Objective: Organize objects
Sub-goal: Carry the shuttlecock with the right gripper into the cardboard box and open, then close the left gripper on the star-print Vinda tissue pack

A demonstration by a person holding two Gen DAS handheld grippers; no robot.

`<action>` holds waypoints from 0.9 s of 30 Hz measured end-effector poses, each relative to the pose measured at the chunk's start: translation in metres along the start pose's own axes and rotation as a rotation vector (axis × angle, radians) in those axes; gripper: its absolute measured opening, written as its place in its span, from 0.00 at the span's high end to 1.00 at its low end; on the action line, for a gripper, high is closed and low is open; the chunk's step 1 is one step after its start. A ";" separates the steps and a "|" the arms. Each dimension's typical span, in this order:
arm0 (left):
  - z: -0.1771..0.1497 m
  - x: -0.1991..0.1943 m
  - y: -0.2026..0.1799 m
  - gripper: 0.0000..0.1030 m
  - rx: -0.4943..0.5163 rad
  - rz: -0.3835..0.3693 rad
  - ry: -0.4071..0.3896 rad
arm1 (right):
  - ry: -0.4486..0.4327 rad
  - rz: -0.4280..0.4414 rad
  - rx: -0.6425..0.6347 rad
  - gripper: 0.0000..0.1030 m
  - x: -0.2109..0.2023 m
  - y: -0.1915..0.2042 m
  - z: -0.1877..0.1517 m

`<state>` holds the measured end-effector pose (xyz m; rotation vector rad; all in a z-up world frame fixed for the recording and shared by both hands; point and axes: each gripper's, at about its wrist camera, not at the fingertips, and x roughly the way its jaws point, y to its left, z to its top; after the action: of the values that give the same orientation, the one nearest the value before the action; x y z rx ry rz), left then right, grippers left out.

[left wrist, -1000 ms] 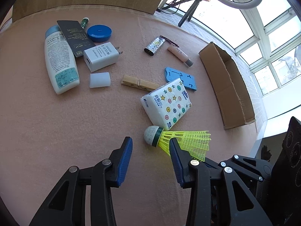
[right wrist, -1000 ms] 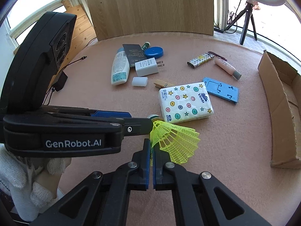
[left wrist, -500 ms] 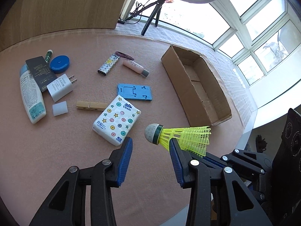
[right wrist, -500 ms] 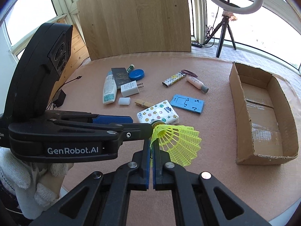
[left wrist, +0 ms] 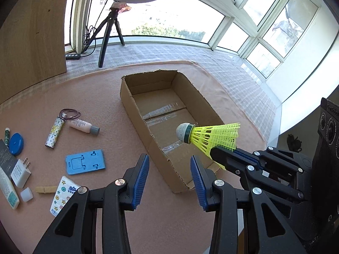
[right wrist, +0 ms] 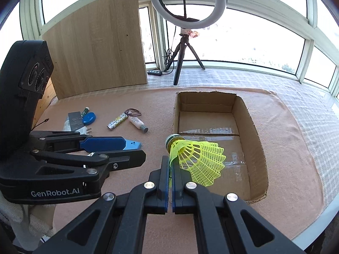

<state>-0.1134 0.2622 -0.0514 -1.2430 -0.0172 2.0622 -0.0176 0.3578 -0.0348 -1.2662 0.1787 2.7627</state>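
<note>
My right gripper (right wrist: 170,165) is shut on the skirt of a yellow shuttlecock (right wrist: 197,158) with a grey cork head. It holds it in the air over the near end of an open cardboard box (right wrist: 257,139). In the left wrist view the shuttlecock (left wrist: 211,137) hangs over the box (left wrist: 135,110), with the right gripper (left wrist: 220,154) coming in from the right. My left gripper (left wrist: 169,169) is open and empty, just left of the box's near corner; it also shows in the right wrist view (right wrist: 127,148).
On the pink mat to the left lie a blue phone stand (left wrist: 85,165), a tissue pack (left wrist: 61,194), a clothespin (left wrist: 45,189), a white charger (left wrist: 20,172), a lotion bottle (left wrist: 8,191), a lighter (left wrist: 55,132), a small pink bottle (left wrist: 83,126) and a blue round case (left wrist: 15,144). A ring light tripod (right wrist: 184,48) stands behind.
Both grippers have risen and swung right, from over the tissue pack to the box. The shuttlecock, lifted off the mat in the right gripper, now hangs over the box.
</note>
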 end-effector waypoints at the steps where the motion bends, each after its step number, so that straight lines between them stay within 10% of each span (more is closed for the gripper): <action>1: 0.004 0.005 -0.004 0.58 0.004 0.003 0.000 | 0.004 -0.008 0.002 0.98 0.003 -0.007 0.002; 4: 0.010 0.014 -0.010 0.58 0.011 0.021 -0.002 | 0.018 -0.032 0.004 0.95 0.011 -0.025 0.008; 10: 0.008 0.009 0.006 0.57 -0.006 0.080 -0.007 | 0.044 -0.042 -0.010 0.39 0.016 -0.035 0.004; 27: -0.028 -0.025 0.149 0.57 -0.200 0.228 0.069 | 0.073 0.046 0.138 0.37 0.004 0.000 -0.039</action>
<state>-0.1692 0.1272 -0.1002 -1.4975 -0.0533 2.2545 0.0090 0.3518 -0.0629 -1.3433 0.4021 2.6899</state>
